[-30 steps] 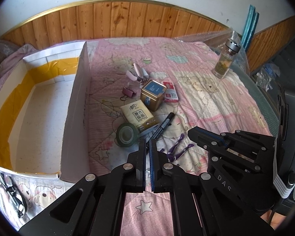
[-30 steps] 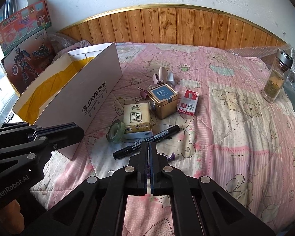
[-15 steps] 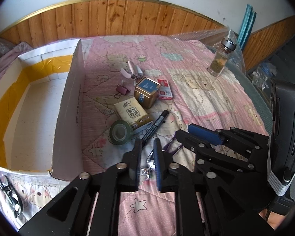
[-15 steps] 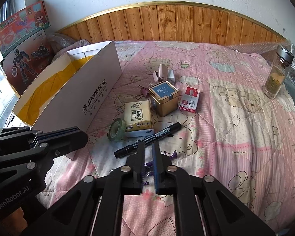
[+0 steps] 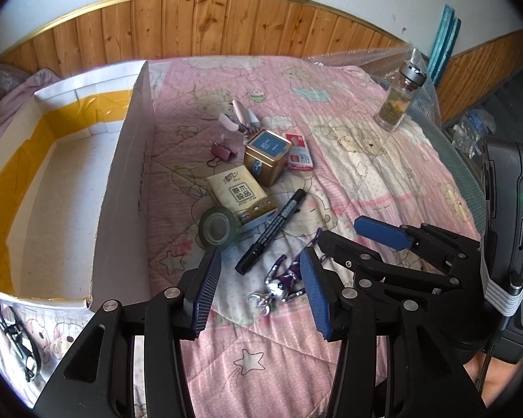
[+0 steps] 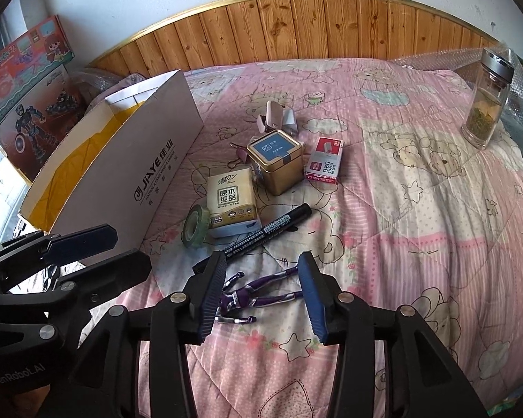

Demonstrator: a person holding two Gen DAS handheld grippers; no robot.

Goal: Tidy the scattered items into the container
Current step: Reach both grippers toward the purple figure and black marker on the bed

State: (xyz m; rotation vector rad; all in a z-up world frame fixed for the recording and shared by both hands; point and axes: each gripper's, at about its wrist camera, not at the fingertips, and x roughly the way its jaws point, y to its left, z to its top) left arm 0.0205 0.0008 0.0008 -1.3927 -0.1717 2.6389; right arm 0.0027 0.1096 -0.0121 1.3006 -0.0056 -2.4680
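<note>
A white cardboard box (image 5: pixel 122 188) with yellow tape inside stands open on the left of the pink quilt; it also shows in the right wrist view (image 6: pixel 129 160). Scattered beside it lie a gold tin (image 5: pixel 266 162), a tissue pack (image 5: pixel 240 196), a tape roll (image 5: pixel 216 228), a black marker (image 5: pixel 273 230), a red staple box (image 5: pixel 299 155), a binder clip (image 5: pixel 221 151), small clips (image 5: pixel 240 120) and a purple keychain (image 5: pixel 282 284). My left gripper (image 5: pixel 259 289) is open above the keychain. My right gripper (image 6: pixel 261 289) is open over the keychain (image 6: pixel 258 292).
A glass bottle (image 5: pixel 399 99) stands at the far right of the bed, by bubble wrap. Glasses (image 5: pixel 12 334) lie at the bed's near left edge. Toy boxes (image 6: pixel 28 80) lean against the wall behind the box. A wooden panel wall runs behind the bed.
Both grippers went from shut to wide open. Both moved slightly forward, bringing the purple keychain into view between their fingers.
</note>
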